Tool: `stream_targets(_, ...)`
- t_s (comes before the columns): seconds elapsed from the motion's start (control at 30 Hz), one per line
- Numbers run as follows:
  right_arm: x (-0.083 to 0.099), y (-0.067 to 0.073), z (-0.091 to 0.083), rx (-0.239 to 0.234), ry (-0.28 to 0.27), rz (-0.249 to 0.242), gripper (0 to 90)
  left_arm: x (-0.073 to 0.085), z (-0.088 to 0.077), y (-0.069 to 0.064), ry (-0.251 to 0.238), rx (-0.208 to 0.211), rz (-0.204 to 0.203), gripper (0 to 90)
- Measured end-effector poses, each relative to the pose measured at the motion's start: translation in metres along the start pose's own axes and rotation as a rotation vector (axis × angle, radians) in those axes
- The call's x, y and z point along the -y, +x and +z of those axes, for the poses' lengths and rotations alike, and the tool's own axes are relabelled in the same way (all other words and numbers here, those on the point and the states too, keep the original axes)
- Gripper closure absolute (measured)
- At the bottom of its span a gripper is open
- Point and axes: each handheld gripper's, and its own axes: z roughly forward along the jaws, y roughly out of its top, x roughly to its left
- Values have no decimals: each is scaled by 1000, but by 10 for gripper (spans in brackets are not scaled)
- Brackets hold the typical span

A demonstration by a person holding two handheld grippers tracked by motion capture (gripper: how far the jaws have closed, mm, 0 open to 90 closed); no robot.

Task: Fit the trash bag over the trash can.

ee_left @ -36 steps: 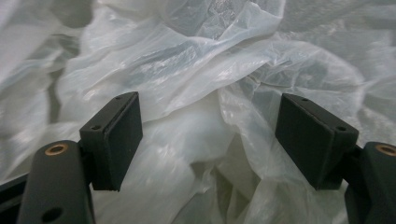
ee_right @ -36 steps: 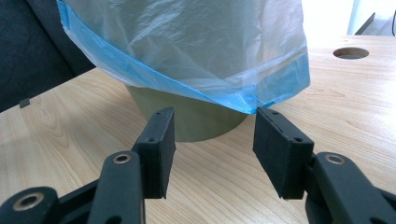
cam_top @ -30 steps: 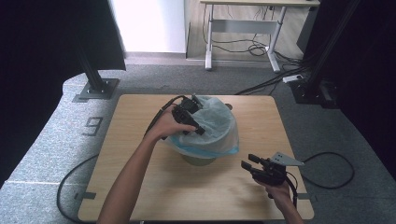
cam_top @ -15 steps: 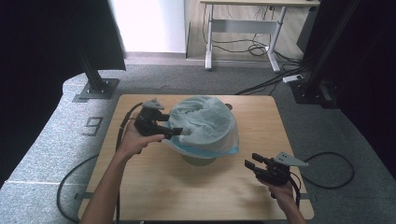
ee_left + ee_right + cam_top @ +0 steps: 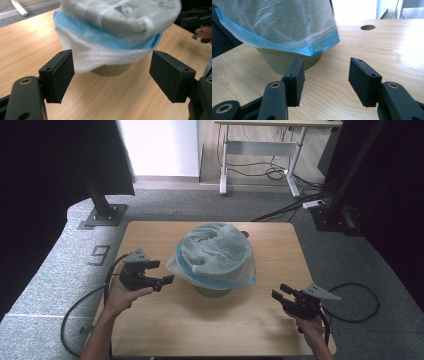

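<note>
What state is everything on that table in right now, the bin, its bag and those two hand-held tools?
Bin: upright on the table, lined.
Plastic bag: draped over the bin's rim, blue hem hanging outside.
Left tool: open, empty, beside the bin.
Right tool: open, empty, apart from the bin.

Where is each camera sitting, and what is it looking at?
High view: above the table, looking down on bin, bag, both forearms, left gripper, right gripper.
Left gripper view: behind its open jaws, facing the bag.
Right gripper view: behind its open jaws, facing the bin.
All share the bag.
</note>
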Motion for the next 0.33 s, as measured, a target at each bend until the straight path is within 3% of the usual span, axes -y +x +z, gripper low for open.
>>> stream_targets(0.33,1,-4,-1,15,-2,10,439,3,-1,5,-4,-5,-17,197)
